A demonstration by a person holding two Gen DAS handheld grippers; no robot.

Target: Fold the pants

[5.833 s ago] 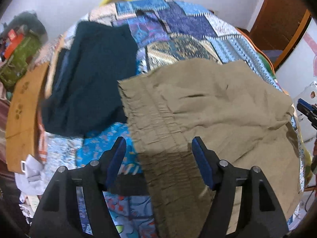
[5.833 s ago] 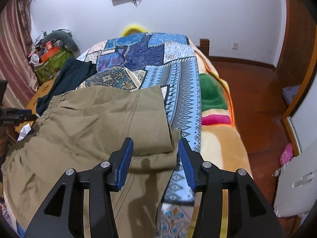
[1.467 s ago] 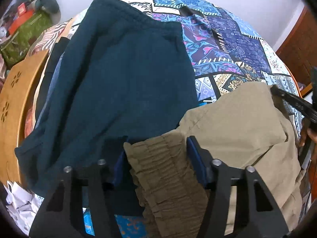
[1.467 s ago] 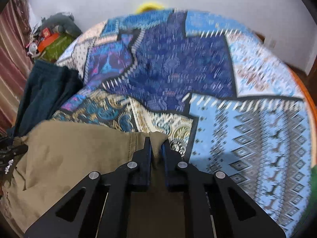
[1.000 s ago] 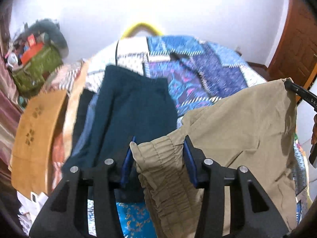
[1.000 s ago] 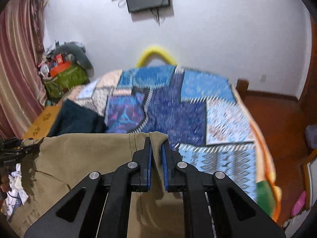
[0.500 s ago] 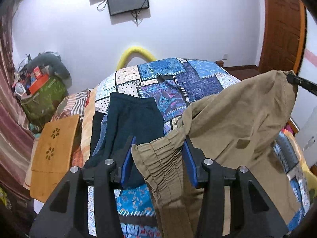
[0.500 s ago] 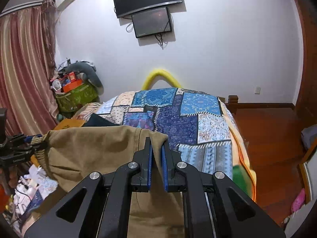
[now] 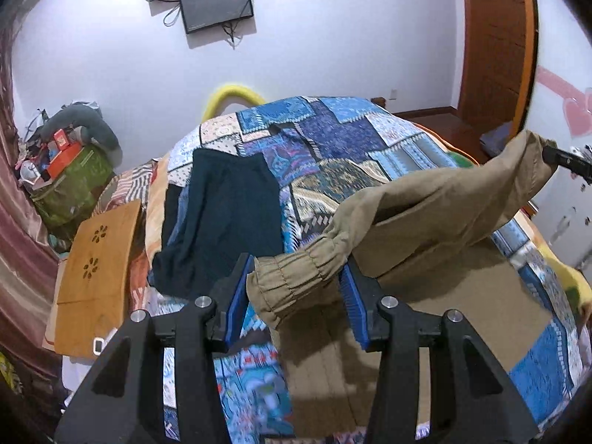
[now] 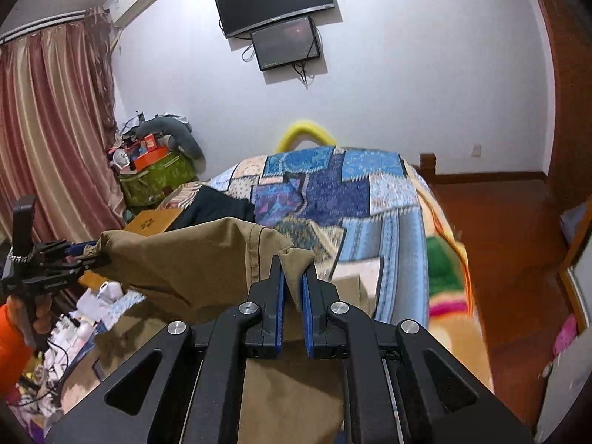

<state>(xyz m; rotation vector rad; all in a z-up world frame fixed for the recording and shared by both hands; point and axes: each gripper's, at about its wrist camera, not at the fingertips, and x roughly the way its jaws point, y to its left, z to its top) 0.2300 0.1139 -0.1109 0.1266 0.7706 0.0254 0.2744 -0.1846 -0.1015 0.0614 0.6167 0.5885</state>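
The khaki pants (image 9: pixel 425 214) hang stretched in the air between my two grippers, above the patchwork bed (image 9: pixel 333 137). My left gripper (image 9: pixel 294 296) is shut on the gathered elastic waistband (image 9: pixel 292 285). My right gripper (image 10: pixel 292 296) is shut on a corner of the khaki pants (image 10: pixel 177 259), and its tip shows at the right edge of the left wrist view (image 9: pixel 562 159). The lower part of the pants drapes down onto the bed (image 9: pixel 407 340). The left gripper also shows at the left of the right wrist view (image 10: pixel 55 262).
Dark navy pants (image 9: pixel 225 214) lie flat on the left of the bed. A wooden board (image 9: pixel 96 277) leans beside the bed. A green bag with clutter (image 10: pixel 159 177) stands by the curtain. Two screens (image 10: pixel 281 18) hang on the far wall. Wooden floor (image 10: pixel 499 229) lies right.
Both grippers closed on the khaki pants and lifted them off the bed. Over the last second they rose higher and pulled back, so the pants hang stretched between them.
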